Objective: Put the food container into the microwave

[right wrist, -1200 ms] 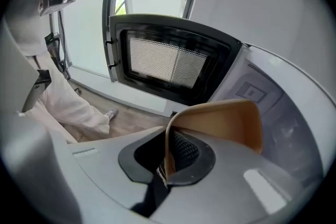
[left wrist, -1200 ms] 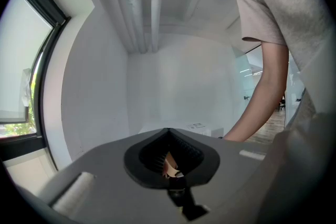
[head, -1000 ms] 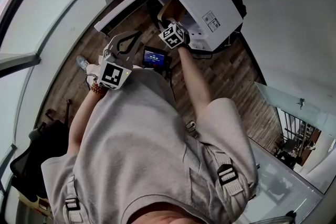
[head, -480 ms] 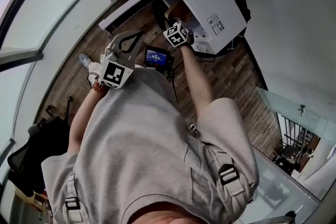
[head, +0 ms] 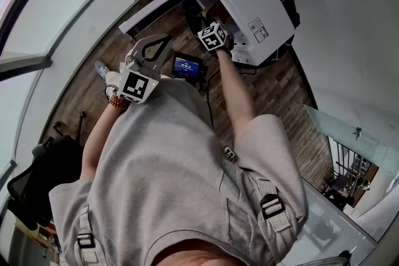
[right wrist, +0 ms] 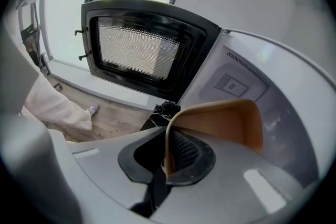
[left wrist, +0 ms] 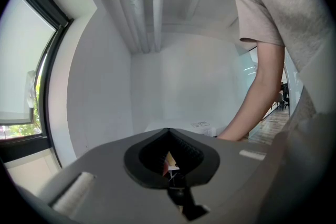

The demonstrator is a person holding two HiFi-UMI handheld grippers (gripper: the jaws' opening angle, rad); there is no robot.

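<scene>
Container point(right wrist: 226, 123) wall is pinched between the right gripper point(right wrist: 169, 153) jaws and carried just ahead of them at the microwave point(right wrist: 273, 86) mouth. Door point(right wrist: 139, 50), swung open to the left, leaves entry free. Left gripper point(left wrist: 169, 157), jaws together on nothing, hangs aside, unneeded for insertion.
</scene>
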